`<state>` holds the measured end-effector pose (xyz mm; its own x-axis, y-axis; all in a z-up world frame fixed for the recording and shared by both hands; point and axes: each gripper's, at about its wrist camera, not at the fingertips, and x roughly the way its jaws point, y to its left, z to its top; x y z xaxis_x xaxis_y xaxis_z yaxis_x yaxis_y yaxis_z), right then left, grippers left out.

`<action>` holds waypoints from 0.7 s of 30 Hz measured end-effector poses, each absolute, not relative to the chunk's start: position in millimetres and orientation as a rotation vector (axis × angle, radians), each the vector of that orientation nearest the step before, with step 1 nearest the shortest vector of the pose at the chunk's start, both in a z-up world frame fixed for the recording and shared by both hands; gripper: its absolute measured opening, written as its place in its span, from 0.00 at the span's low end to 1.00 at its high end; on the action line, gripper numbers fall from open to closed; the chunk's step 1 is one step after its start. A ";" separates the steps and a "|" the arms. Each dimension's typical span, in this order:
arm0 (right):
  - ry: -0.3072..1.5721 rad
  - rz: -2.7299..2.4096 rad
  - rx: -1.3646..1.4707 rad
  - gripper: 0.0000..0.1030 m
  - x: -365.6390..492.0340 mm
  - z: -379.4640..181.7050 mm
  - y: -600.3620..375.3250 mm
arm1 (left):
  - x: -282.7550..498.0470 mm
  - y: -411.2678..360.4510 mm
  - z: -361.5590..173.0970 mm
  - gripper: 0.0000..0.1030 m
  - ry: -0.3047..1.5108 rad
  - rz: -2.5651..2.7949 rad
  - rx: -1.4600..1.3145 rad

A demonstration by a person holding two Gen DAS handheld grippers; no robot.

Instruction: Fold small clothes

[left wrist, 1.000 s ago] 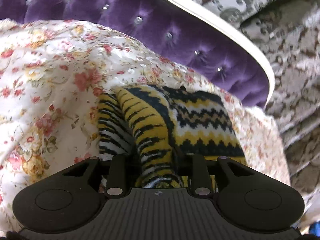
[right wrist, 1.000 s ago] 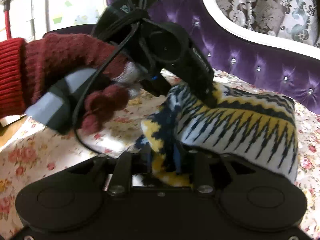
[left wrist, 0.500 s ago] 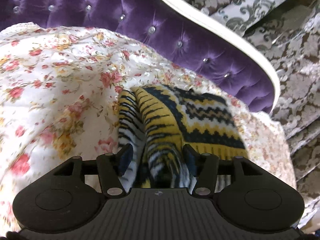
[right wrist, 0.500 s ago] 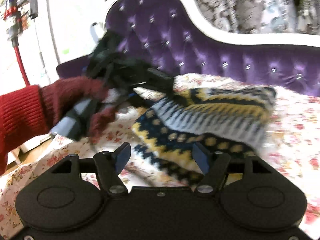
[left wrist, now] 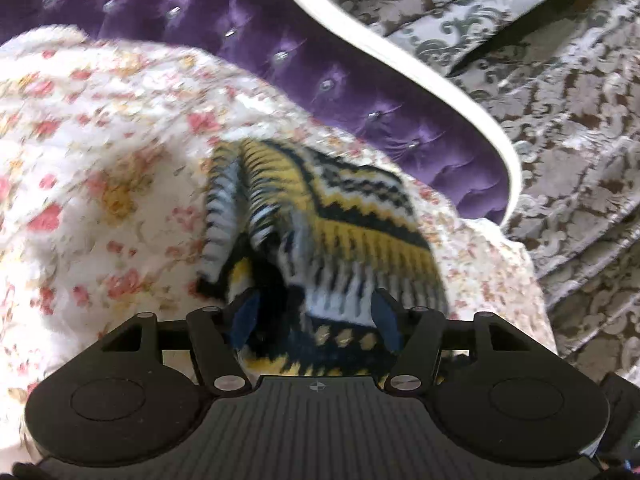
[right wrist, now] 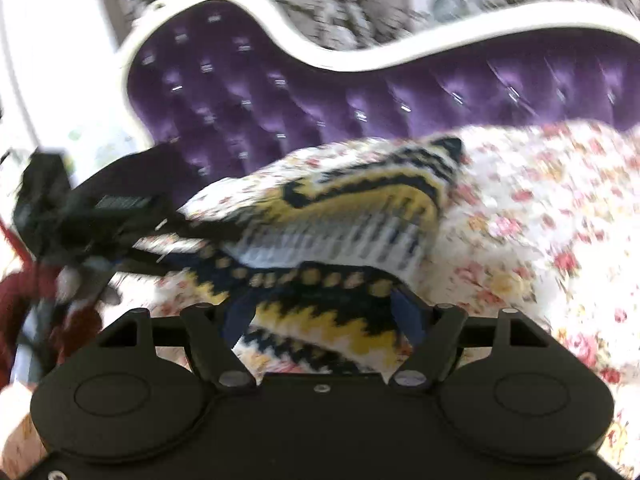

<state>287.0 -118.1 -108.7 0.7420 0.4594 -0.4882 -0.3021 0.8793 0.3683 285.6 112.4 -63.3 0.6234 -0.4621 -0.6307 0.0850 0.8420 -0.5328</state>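
A folded yellow, black and white patterned knit garment (left wrist: 344,232) lies on the floral cover (left wrist: 100,168); it also shows in the right wrist view (right wrist: 352,216). My left gripper (left wrist: 316,316) is open, its jaws spread around the garment's near edge. My right gripper (right wrist: 324,316) is open too, with the garment's lower layer lying between its blue-padded fingers (right wrist: 240,312). The left gripper and the red-sleeved hand holding it appear in the right wrist view (right wrist: 92,216), at the garment's left end. Both views are blurred by motion.
A purple tufted headboard (left wrist: 280,52) with a white rim (left wrist: 400,56) stands behind the floral cover (right wrist: 540,216). Grey patterned curtains (left wrist: 540,80) hang beyond it. The cover drops off at the right edge in the left wrist view.
Both grippers went from shut on the garment to open, letting it go. The garment has dropped flatter onto the cover, and both grippers have drawn back a little.
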 end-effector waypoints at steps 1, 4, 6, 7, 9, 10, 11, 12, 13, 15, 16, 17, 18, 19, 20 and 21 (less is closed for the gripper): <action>0.638 0.394 0.302 0.75 291.4 -115.0 -123.8 | 285.1 114.8 -68.7 0.58 0.862 -0.321 -0.500; 0.716 0.345 0.375 0.71 302.6 -135.7 -144.5 | 285.0 122.1 -87.0 0.58 0.921 -0.276 -0.520; 0.707 0.348 0.359 0.69 298.8 -134.9 -151.4 | 282.0 126.2 -91.8 0.58 0.919 -0.290 -0.510; 0.709 0.343 0.343 0.70 298.2 -132.8 -152.4 | 280.5 127.9 -91.9 0.57 0.916 -0.297 -0.513; 0.711 0.346 0.333 0.75 299.9 -128.9 -155.0 | 278.9 130.5 -91.5 0.58 0.922 -0.313 -0.537; 0.695 0.358 0.349 0.75 302.0 -126.0 -159.0 | 278.0 131.0 -91.1 0.61 0.923 -0.325 -0.549; 0.673 0.374 0.374 0.75 303.6 -122.8 -162.2 | 277.0 132.3 -90.5 0.62 0.921 -0.334 -0.564; 0.651 0.389 0.405 0.76 306.6 -120.1 -167.4 | 275.7 133.7 -90.1 0.62 0.916 -0.343 -0.587; 0.632 0.401 0.443 0.78 311.2 -117.1 -173.9 | 273.5 136.4 -90.0 0.63 0.899 -0.356 -0.622; 0.612 0.420 0.507 0.95 322.1 -113.0 -183.7 | 269.9 141.0 -88.4 0.68 0.856 -0.365 -0.680; 0.609 0.432 0.532 0.97 329.3 -111.5 -185.6 | 268.5 143.3 -87.3 0.71 0.832 -0.362 -0.702; 0.606 0.443 0.555 0.98 337.0 -110.0 -188.6 | 267.9 144.5 -87.0 0.72 0.816 -0.363 -0.715; 0.606 0.452 0.571 0.98 345.0 -108.1 -189.8 | 269.0 144.8 -87.1 0.72 0.812 -0.366 -0.723; 0.607 0.461 0.587 0.98 354.8 -107.1 -190.9 | 271.7 143.7 -88.0 0.73 0.821 -0.369 -0.725; 0.609 0.465 0.599 0.98 363.2 -107.4 -190.9 | 274.6 141.9 -90.0 0.73 0.835 -0.372 -0.722; 0.615 0.466 0.613 0.98 371.8 -108.1 -191.4 | 277.1 140.0 -91.6 0.73 0.845 -0.374 -0.719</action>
